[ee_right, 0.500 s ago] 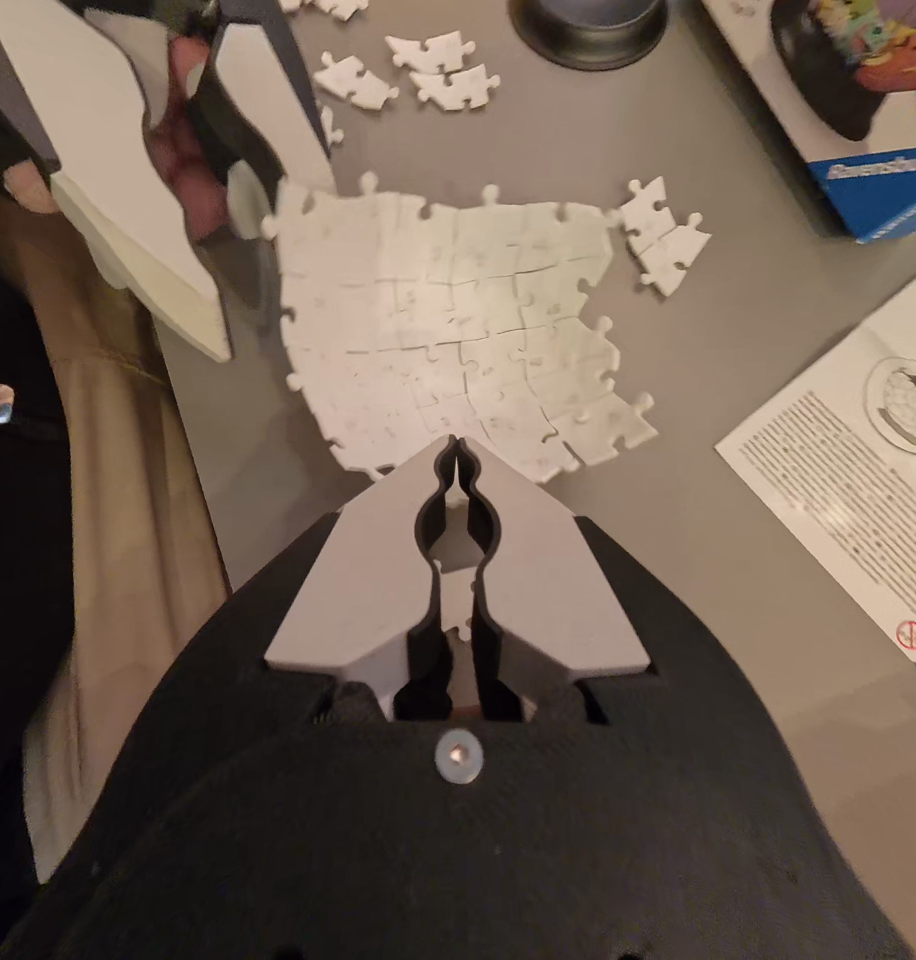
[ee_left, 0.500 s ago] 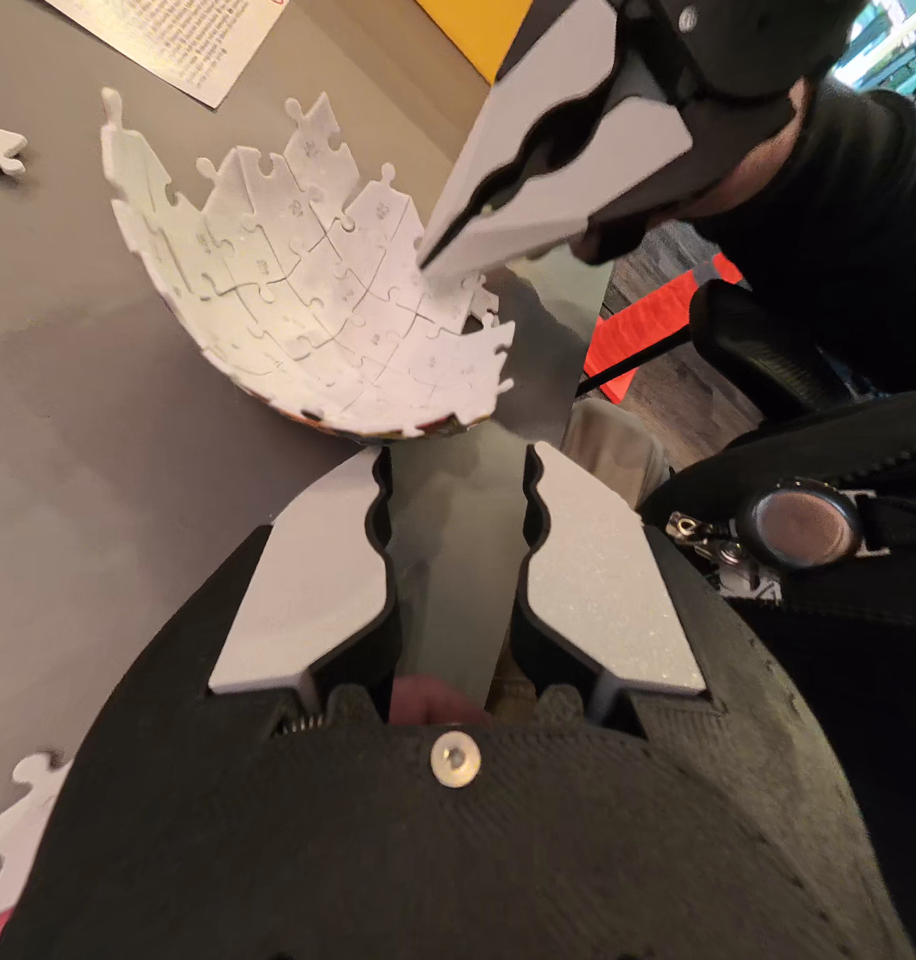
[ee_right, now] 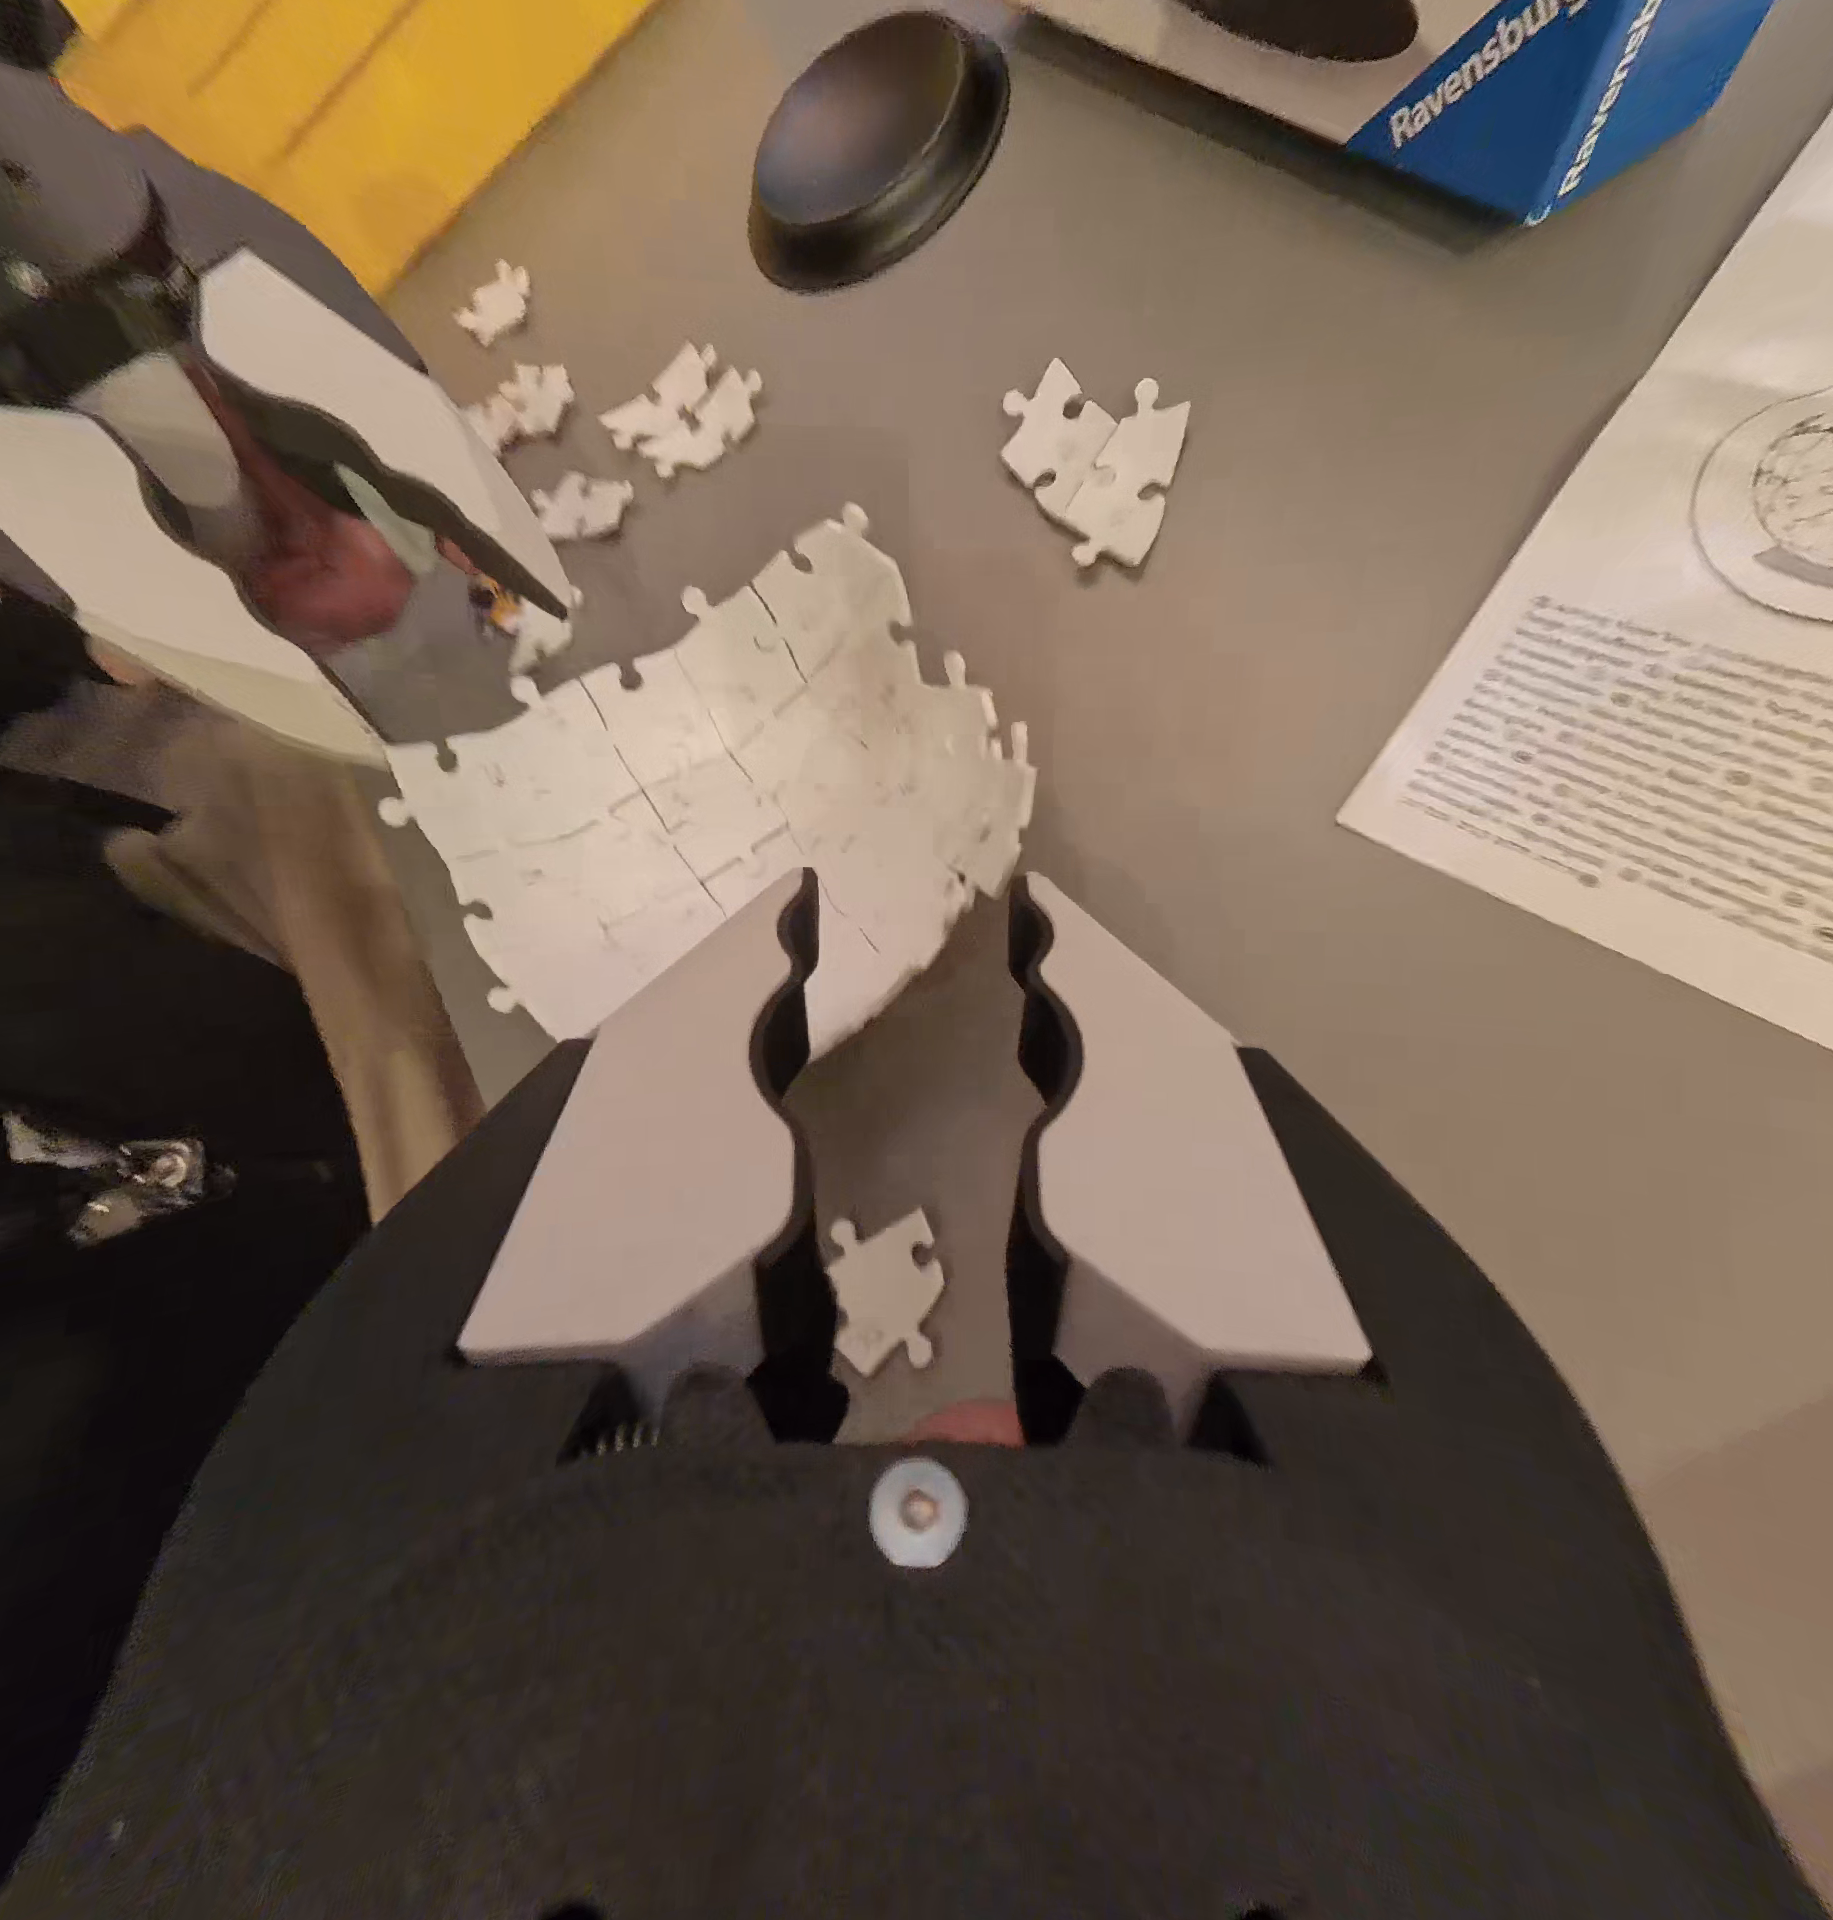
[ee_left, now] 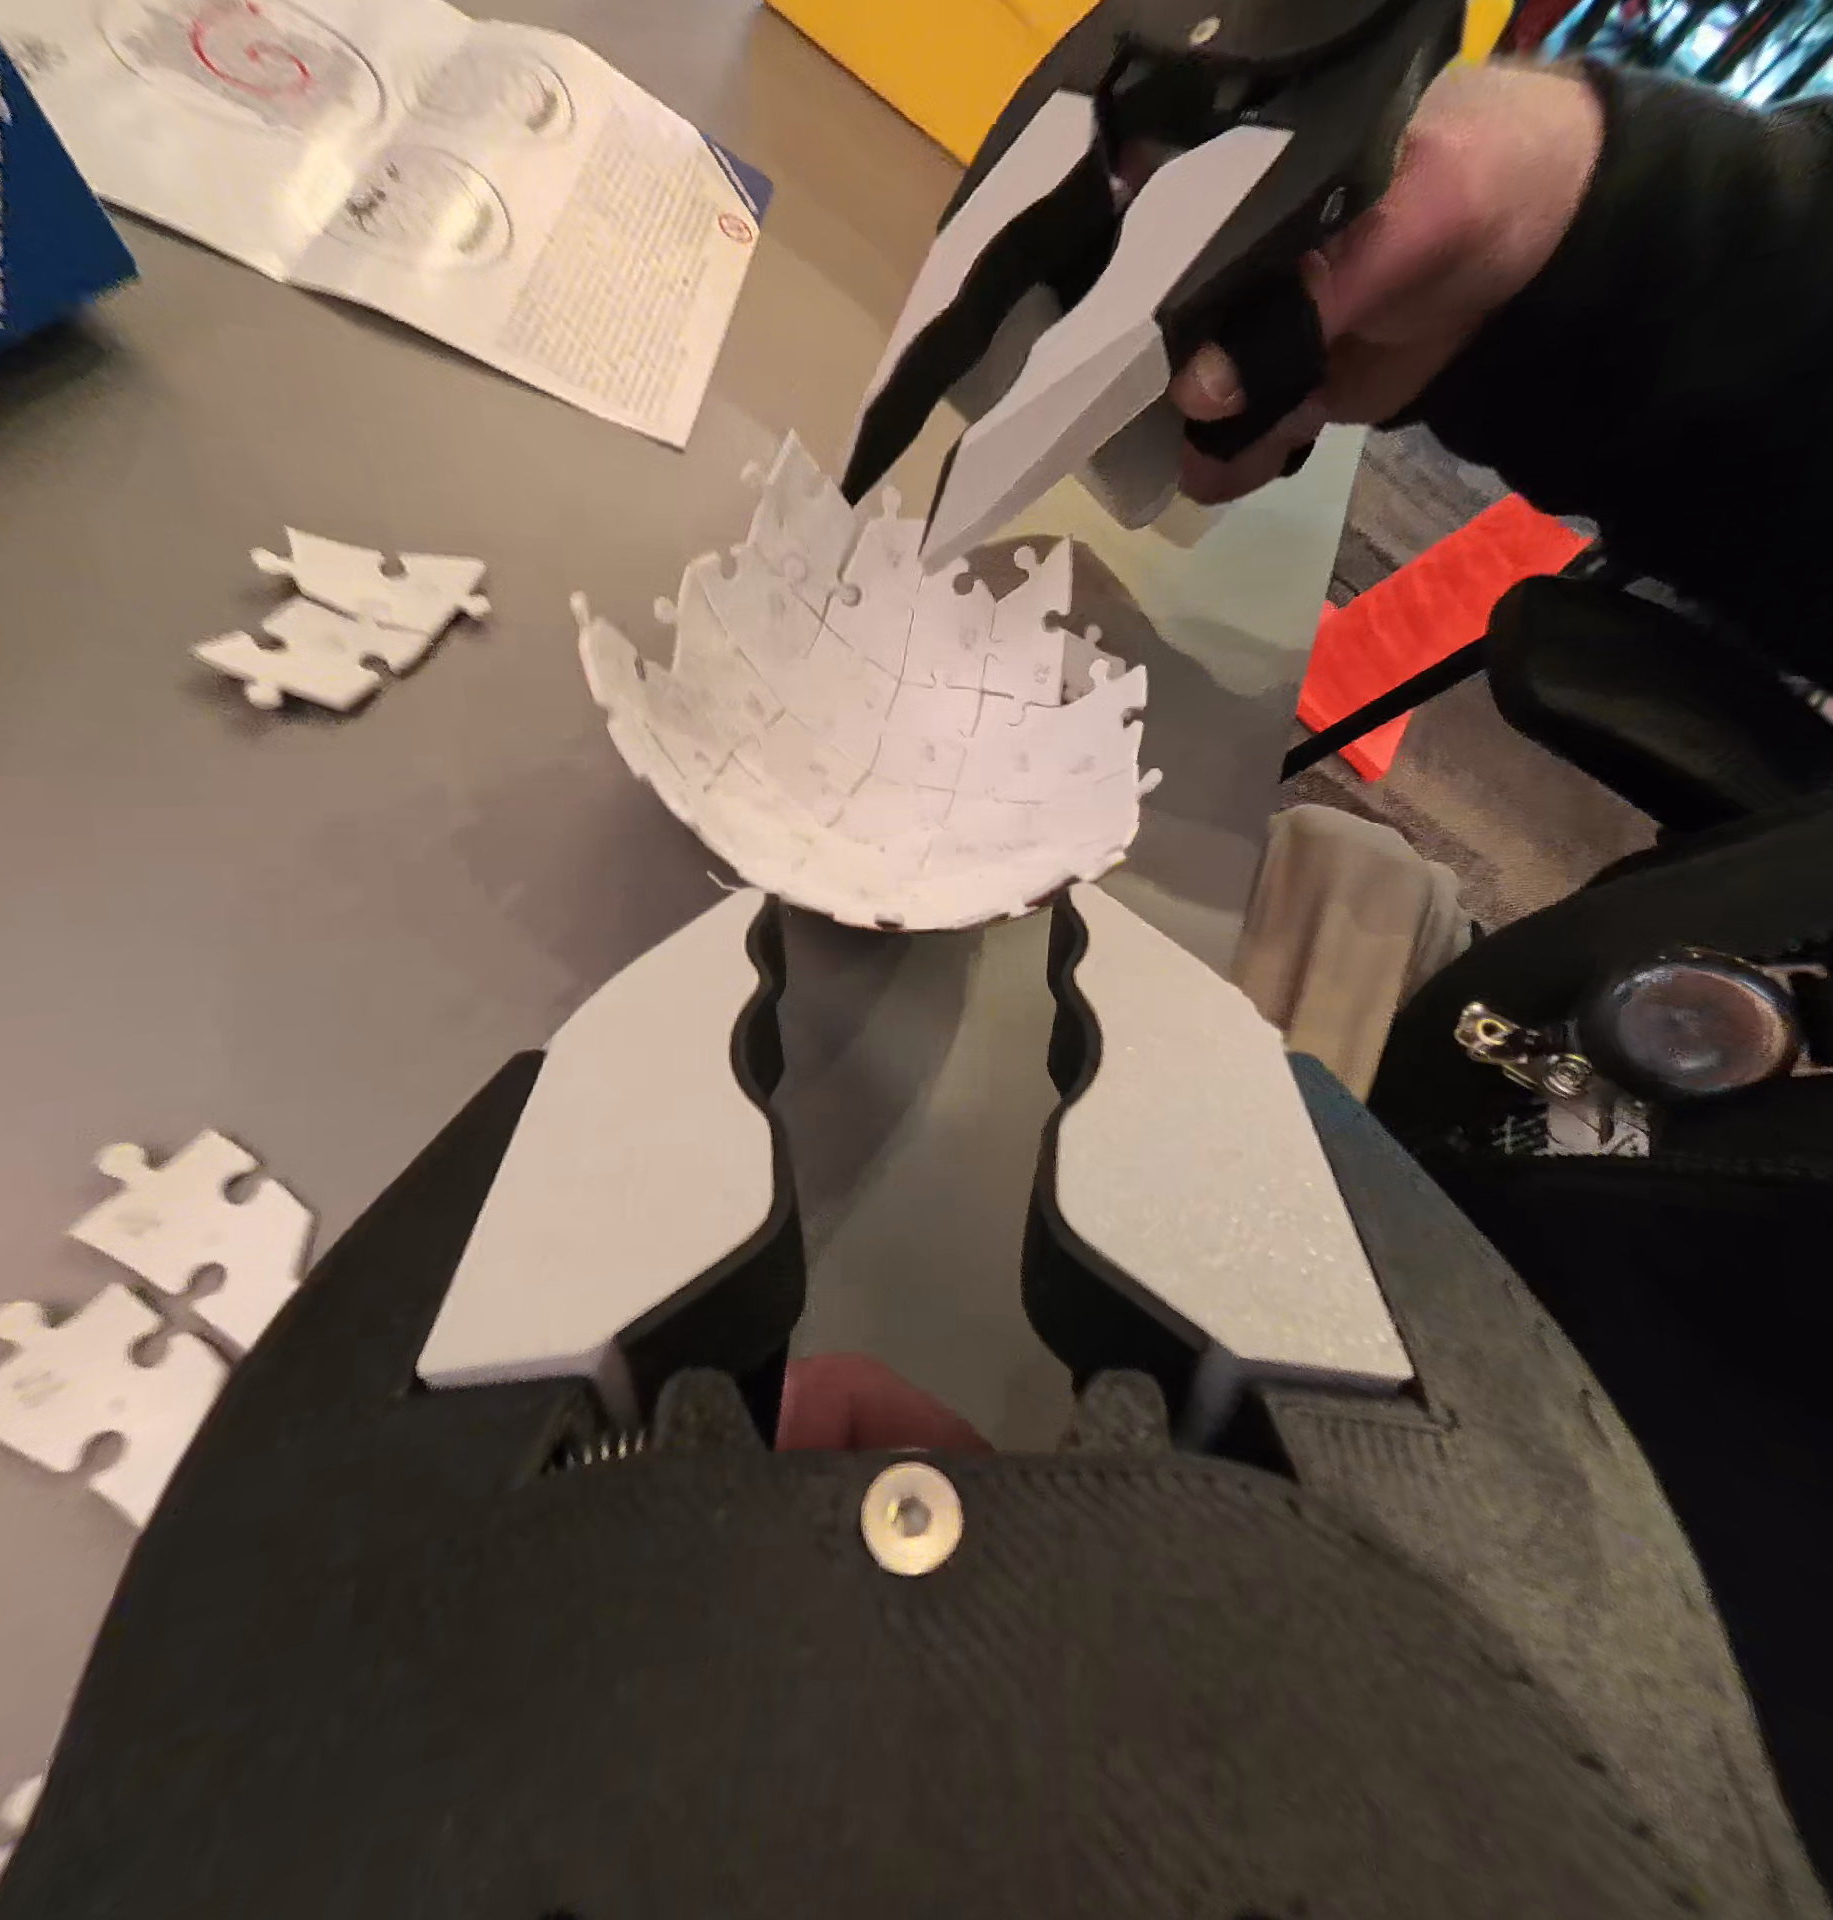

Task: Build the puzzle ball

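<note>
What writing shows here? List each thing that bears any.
Box: white brand lettering on its blue side, legible, not quoted here.
Leaflet: printed lines, too blurred to read.
Shell: faint marks on the white pieces, too small to read.

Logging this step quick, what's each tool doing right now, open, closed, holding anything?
Left tool: open, holding nothing, at the puzzle shell.
Right tool: open, holding nothing, over the shell's rim.

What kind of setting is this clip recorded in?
Probably an office or lab desk, not a home: a grey table, a black chair on carpeted floor beside it, and a badge reel clipped to the person's dark clothing.
</note>
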Tool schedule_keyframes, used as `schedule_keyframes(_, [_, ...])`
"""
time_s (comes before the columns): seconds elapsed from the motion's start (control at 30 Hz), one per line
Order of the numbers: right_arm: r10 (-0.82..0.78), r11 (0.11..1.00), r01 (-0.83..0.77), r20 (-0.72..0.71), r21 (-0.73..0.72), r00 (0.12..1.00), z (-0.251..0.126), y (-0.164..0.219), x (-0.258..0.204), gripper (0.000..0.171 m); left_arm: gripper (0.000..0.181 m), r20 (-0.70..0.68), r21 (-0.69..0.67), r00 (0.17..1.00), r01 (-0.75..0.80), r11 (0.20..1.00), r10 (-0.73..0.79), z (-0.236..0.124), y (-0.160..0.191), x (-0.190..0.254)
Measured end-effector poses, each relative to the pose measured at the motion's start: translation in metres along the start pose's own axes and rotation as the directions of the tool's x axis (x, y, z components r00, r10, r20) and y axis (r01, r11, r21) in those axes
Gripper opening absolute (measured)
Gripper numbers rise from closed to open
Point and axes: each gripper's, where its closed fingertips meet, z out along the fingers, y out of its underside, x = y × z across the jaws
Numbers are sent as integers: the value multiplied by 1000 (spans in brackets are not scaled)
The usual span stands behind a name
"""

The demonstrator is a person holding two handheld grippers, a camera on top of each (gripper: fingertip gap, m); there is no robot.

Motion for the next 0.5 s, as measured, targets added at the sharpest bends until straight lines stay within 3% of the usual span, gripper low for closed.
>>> schedule_keyframes(0.2, [-15,999,15,5,-43,1000,14,-2,8,22,51,-26,-42,995,-93,995,92,11,-5,8])
schedule_keyframes(0.5, [-52,997,47,-67,-69,996,-2,0,25,18,49,-37,-53,994,-100,994,98,10,-1,6])
